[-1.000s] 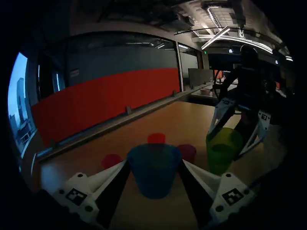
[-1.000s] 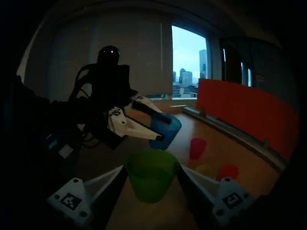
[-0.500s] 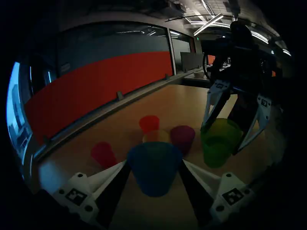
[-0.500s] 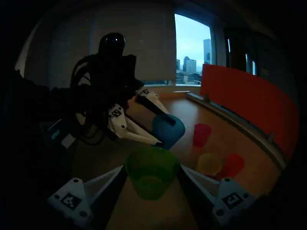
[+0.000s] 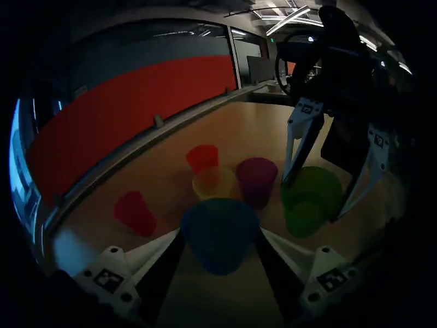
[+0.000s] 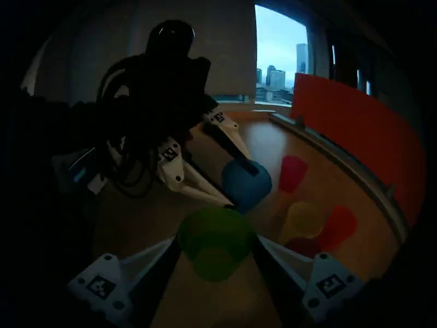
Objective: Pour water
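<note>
My left gripper [image 5: 219,246] is shut on a blue cup [image 5: 219,232], held above the wooden table [image 5: 246,126]. In the left gripper view the right gripper [image 5: 322,191] holds a green cup [image 5: 308,199] to the right of the blue one. In the right gripper view my right gripper [image 6: 216,257] is shut on the green cup [image 6: 216,240], with a little liquid dimly showing inside. Beyond it the left gripper [image 6: 229,188] grips the blue cup [image 6: 247,183], tilted toward me.
Loose cups stand on the table: a red one [image 5: 135,212], an orange-red one [image 5: 202,158], a yellow one [image 5: 215,183] and a purple one [image 5: 255,179]. A red wall panel [image 5: 125,104] runs along the table's far edge. A person's dark figure [image 6: 158,104] stands behind the left gripper.
Both views have tipped downward, showing more of the table and cups. The two held cups have drawn closer to the cluster of loose cups.
</note>
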The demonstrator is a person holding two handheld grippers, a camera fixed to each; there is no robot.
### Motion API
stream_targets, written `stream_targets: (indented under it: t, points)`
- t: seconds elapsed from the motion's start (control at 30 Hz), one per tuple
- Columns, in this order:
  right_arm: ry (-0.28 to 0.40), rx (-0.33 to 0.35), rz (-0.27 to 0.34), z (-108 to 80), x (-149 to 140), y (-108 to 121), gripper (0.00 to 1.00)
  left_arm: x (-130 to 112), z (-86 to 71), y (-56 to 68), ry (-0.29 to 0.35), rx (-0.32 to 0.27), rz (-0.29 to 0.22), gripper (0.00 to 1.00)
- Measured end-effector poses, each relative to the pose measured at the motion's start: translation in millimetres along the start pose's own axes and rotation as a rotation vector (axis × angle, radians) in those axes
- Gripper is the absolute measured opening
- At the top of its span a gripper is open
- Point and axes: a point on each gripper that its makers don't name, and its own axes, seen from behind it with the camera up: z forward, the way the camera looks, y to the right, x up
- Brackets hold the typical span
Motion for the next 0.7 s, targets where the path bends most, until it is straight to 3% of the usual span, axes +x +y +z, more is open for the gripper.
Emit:
stream_targets:
  t: [0.33, 0.7]
  points:
    - [-0.068, 0.006, -0.015, 13.6, -20, 4, 0.91, -11, 19.4, 4.1, -0.029, -0.024, 0.002, 0.86]
    - [-0.111, 0.005, -0.031, 24.8, -34, 6, 0.91, -23, 29.9, 4.9, -0.042, -0.027, -0.005, 0.86]
